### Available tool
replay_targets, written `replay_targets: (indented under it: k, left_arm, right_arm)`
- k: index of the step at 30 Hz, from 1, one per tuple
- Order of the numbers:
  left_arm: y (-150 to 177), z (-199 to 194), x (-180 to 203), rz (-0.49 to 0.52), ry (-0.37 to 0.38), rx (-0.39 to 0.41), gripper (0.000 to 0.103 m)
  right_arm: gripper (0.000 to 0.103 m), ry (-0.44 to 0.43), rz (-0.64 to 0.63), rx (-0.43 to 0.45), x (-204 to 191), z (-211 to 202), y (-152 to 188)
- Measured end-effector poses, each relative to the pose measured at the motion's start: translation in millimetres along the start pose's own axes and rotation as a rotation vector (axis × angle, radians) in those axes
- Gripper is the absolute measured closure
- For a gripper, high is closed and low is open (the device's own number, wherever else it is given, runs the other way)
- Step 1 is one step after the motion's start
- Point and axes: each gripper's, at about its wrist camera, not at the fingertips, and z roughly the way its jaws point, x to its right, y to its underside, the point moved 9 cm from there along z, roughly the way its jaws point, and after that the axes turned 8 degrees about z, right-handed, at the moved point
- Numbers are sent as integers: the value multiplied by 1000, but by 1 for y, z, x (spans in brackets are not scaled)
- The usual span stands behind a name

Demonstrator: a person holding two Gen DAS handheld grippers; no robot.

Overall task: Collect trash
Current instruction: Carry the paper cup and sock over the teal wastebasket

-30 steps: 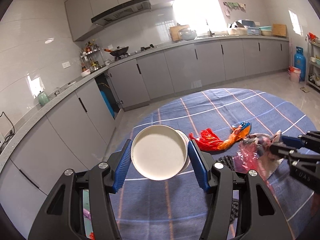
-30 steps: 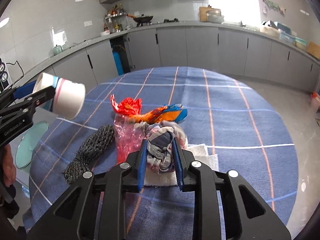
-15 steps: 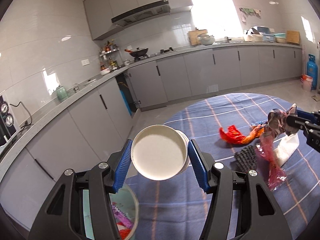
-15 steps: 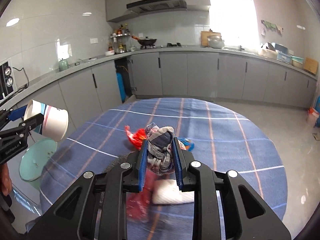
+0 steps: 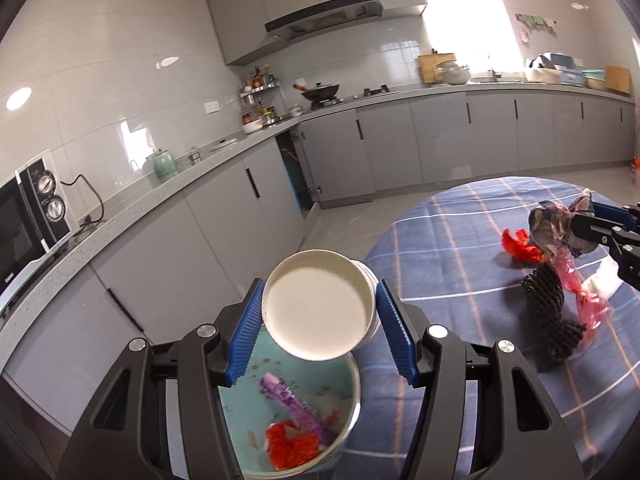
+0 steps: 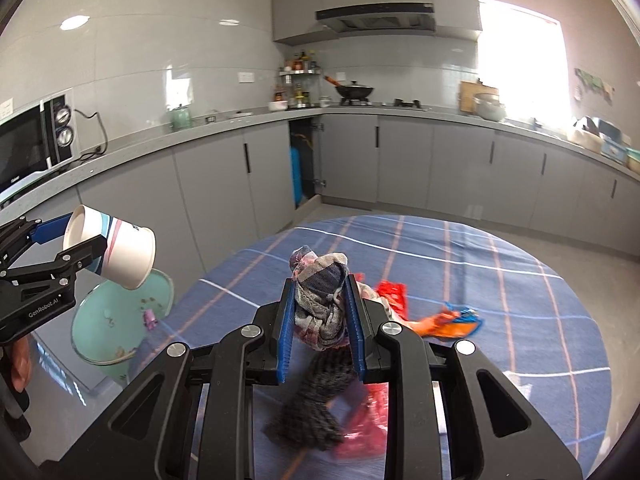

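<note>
My left gripper (image 5: 320,312) is shut on a white paper cup (image 5: 318,306), its base facing the camera, held tilted over a mint green trash bin (image 5: 352,400) beside the table. The bin holds a purple wrapper (image 5: 294,402) and red scraps (image 5: 292,446). In the right wrist view the same paper cup (image 6: 116,250) hangs over the trash bin (image 6: 108,320) at left. My right gripper (image 6: 320,316) is shut on a crumpled plaid wrapper (image 6: 320,292), lifted above the table, with a pink plastic bag (image 6: 368,424) dangling below it.
The round table with a blue checked cloth (image 6: 500,300) carries a black mesh scrubber (image 6: 316,404), a red wrapper (image 6: 392,294), an orange-blue wrapper (image 6: 456,322) and a white tissue (image 5: 600,284). Grey kitchen cabinets (image 6: 220,200) run behind; a hand (image 6: 18,360) grips the left handle.
Both grippers swung left toward the table's edge. The cup now hangs over the green bin, which has come into full view. The plaid wrapper has risen off the table with the pink bag trailing.
</note>
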Motion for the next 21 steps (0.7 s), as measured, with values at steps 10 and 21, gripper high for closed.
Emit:
replay_targets:
  k: [10, 21]
  left_arm:
    - [13, -7, -22, -19, -32, -7, 47]
    - [25, -12, -42, -28, -67, -18, 47]
  right_arm:
    - [78, -53, -62, -14, -42, 11, 2]
    - [78, -86, -86, -19, -66, 17, 4]
